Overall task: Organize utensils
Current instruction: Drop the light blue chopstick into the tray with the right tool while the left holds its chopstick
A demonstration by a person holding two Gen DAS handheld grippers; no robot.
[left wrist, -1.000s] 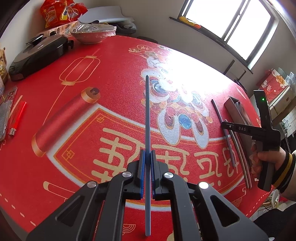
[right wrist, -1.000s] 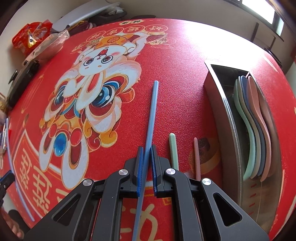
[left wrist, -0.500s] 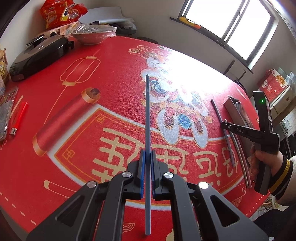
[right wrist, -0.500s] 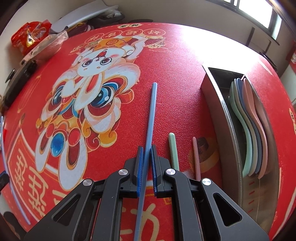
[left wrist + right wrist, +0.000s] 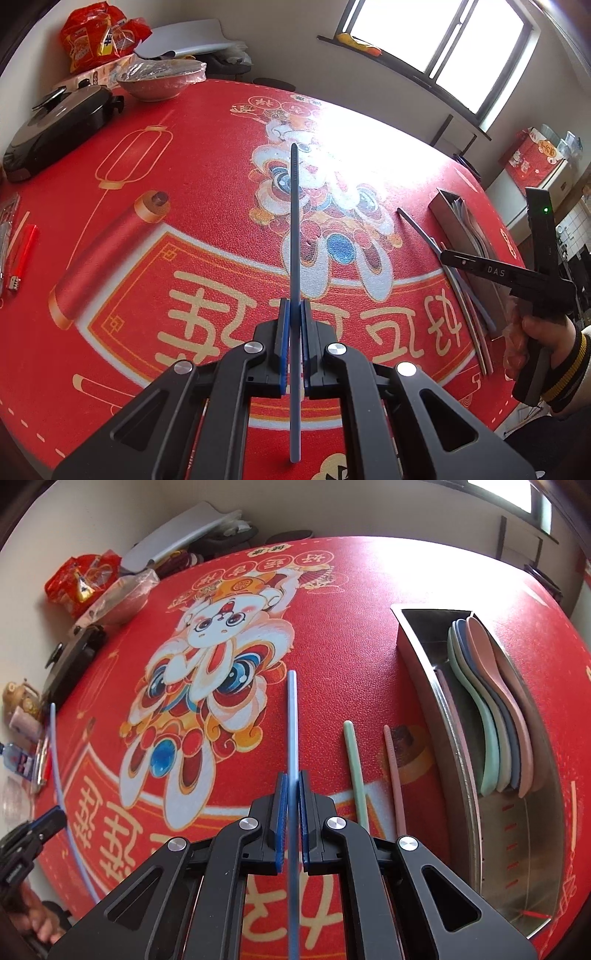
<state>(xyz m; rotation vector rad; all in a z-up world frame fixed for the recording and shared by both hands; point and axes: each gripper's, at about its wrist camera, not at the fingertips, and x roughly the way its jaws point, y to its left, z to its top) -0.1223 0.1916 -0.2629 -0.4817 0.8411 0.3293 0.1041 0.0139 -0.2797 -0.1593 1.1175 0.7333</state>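
Observation:
My left gripper (image 5: 294,310) is shut on a blue chopstick (image 5: 294,221) that points away over the red tablecloth (image 5: 184,166). My right gripper (image 5: 291,786) is shut on a light blue chopstick (image 5: 292,720), held low over the cloth left of a steel tray (image 5: 417,657). The tray holds several pastel spoons (image 5: 491,709) and a pink chopstick (image 5: 458,731) along its left wall. On the cloth between gripper and tray lie a green chopstick (image 5: 354,768) and a pink chopstick (image 5: 393,775). In the left wrist view a hand (image 5: 535,328) holds the right gripper (image 5: 443,254) at the far right.
A black electric pan (image 5: 55,125), a covered bowl (image 5: 162,77) and red snack bags (image 5: 96,37) stand at the far left of the table. A red lighter (image 5: 22,258) lies near the left edge. The table edge runs close behind the tray.
My right gripper's pads have closed tight on the light blue chopstick, and the gripper has risen and drawn back a little. The left gripper and its chopstick have stayed put.

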